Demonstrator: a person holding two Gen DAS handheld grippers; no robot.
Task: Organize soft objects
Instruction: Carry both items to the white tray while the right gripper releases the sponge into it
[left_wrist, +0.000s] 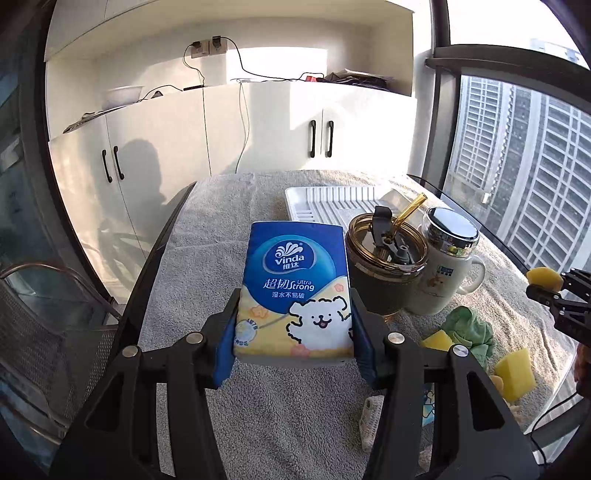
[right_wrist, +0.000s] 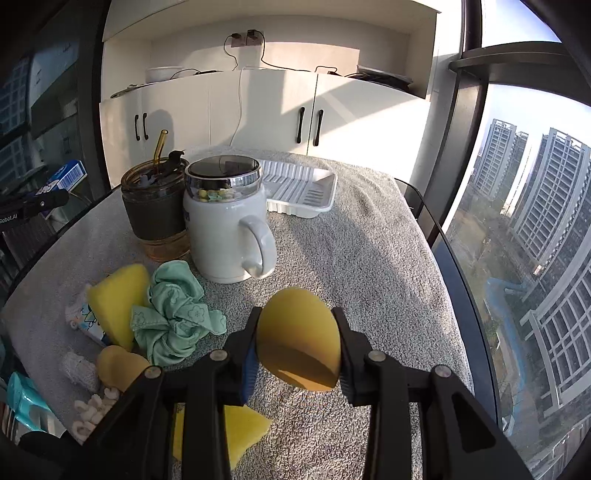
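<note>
Blue tissue pack (left_wrist: 295, 291), yellow sponge (right_wrist: 299, 343), green cloth (right_wrist: 177, 314).

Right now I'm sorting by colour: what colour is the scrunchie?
Mint green scrunchie with a faint flower print, clearest in the right wrist view.

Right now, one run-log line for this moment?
left gripper: shut on tissue pack | right gripper: shut on yellow sponge | white tray: empty

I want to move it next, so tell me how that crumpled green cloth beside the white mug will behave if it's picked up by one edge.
The green cloth lies bunched in loose folds, so it will likely hang floppy and unfold. It looks thin, so probably very light. One fold touches the yellow sponge, so it could nudge that. The white mug looks safely clear.
</note>
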